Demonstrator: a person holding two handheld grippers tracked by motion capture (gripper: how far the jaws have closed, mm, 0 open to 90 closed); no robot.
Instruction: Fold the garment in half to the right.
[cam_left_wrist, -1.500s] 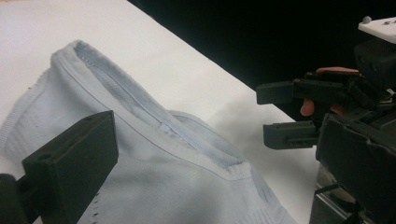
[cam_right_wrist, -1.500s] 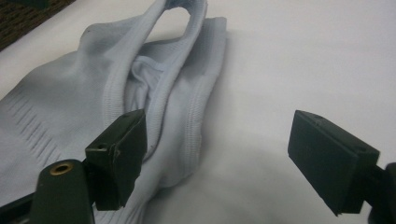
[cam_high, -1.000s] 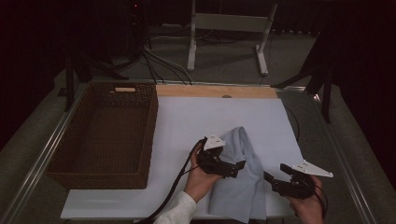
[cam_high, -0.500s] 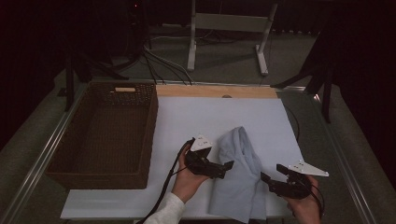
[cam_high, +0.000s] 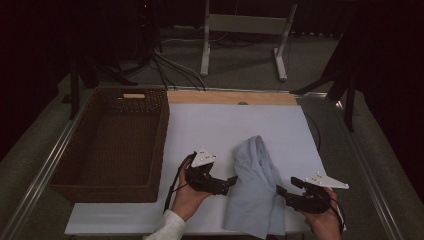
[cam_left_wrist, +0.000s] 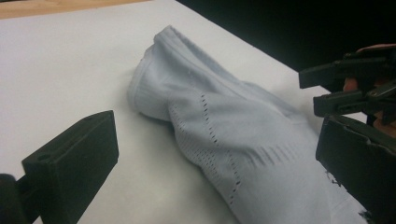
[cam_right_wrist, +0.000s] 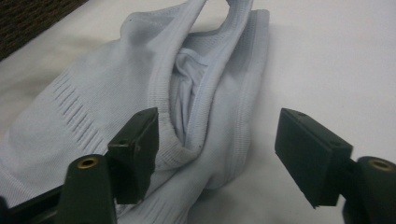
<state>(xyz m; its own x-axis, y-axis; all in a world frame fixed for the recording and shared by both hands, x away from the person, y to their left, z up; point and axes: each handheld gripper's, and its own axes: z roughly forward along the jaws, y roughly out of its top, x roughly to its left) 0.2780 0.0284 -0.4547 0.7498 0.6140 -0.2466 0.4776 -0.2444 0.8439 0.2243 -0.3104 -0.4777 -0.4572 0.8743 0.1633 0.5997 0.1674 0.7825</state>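
Dark floor all around you, cables (cam_high: 165, 65) trailing across it behind the table and a pale metal stand (cam_high: 243, 37) planted at the back. Your working surface is a white sheet (cam_high: 225, 125) laid over the table, with a strip of bare wood (cam_high: 230, 97) peeking out along its far edge. Over on the left sits a dark woven basket (cam_high: 112, 145), a small tan tag on its far rim, too small to make out any writing. Down the middle-right of the sheet lies the pale blue garment (cam_high: 255, 187), crumpled lengthwise, its near end at the front edge of the sheet; rows of little perforations and ribbed hems show on it, but no readable label or brand. Your left gripper (cam_high: 226, 184) sits just beside the garment's left side, jaws spread wide and clear of the fabric, nothing between them but sheet and cloth ahead. Your right gripper (cam_high: 286, 192) is at the garment's near right edge, jaws apart and just now narrowing: the left pad sits against a ribbed fold, the right pad stands off over bare sheet, so no grasp yet.
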